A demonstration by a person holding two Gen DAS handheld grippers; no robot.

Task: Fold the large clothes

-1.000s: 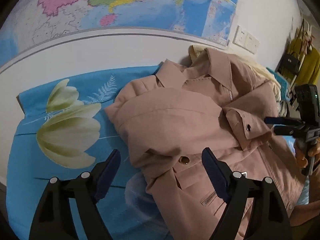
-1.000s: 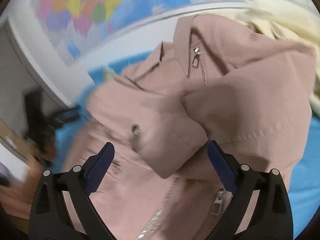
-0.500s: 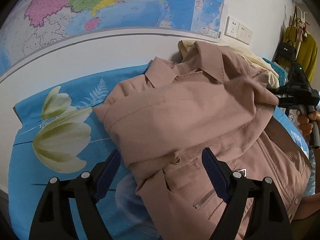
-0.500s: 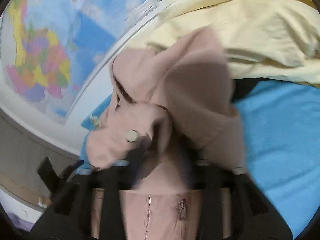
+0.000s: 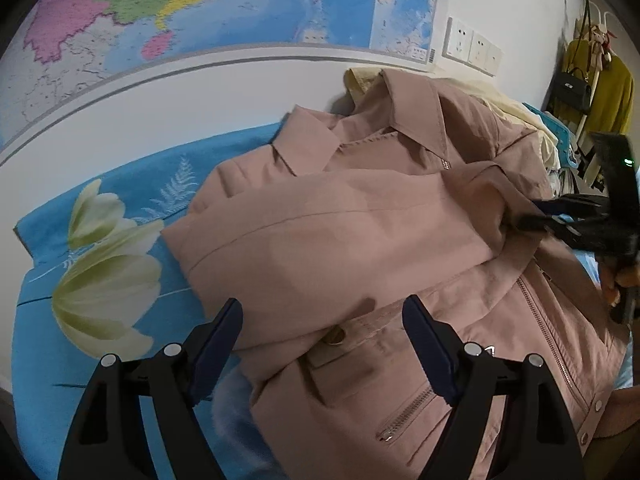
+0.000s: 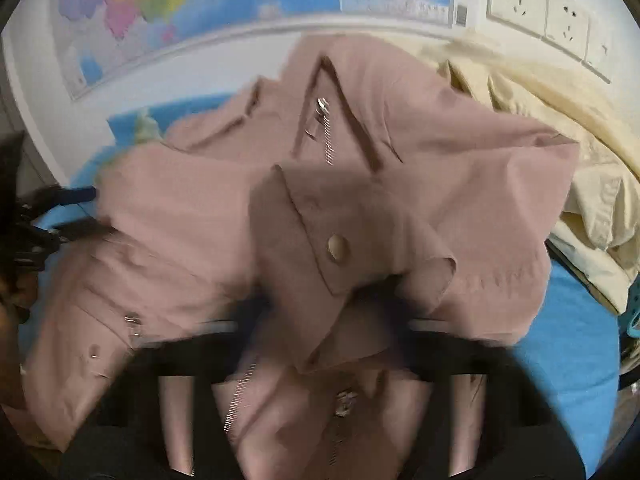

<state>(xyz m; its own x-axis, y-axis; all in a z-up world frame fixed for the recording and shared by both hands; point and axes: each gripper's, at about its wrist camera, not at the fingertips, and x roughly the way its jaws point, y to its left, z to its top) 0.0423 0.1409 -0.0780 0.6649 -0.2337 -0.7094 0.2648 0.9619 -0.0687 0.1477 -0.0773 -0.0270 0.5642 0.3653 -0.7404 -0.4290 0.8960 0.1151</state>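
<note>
Jacket, dusty pink w/ zips and snap buttons, lies on the blue floral bedsheet, collar toward the wall, one sleeve folded across its chest. We see our left gripper low in the left wrist view w/ jaws spread wide, nothing pinched between them; the folded sleeve and a snap button sit just beyond the gap. Our right gripper is blurred in its own view, but its jaws are pressed together on the jacket's other sleeve cuff, the cuff w/ its round button bunched up right above the pads. From the left wrist view the right gripper shows at the far right edge, tips buried in pink fabric, a hand wrapped round its handle. Behind the jacket a cream garment is heaped against the wall, touching the pink shoulder. World map hangs above, wall sockets to its right. Yellow coat and a dark bag hang on a rack in the far corner.
</note>
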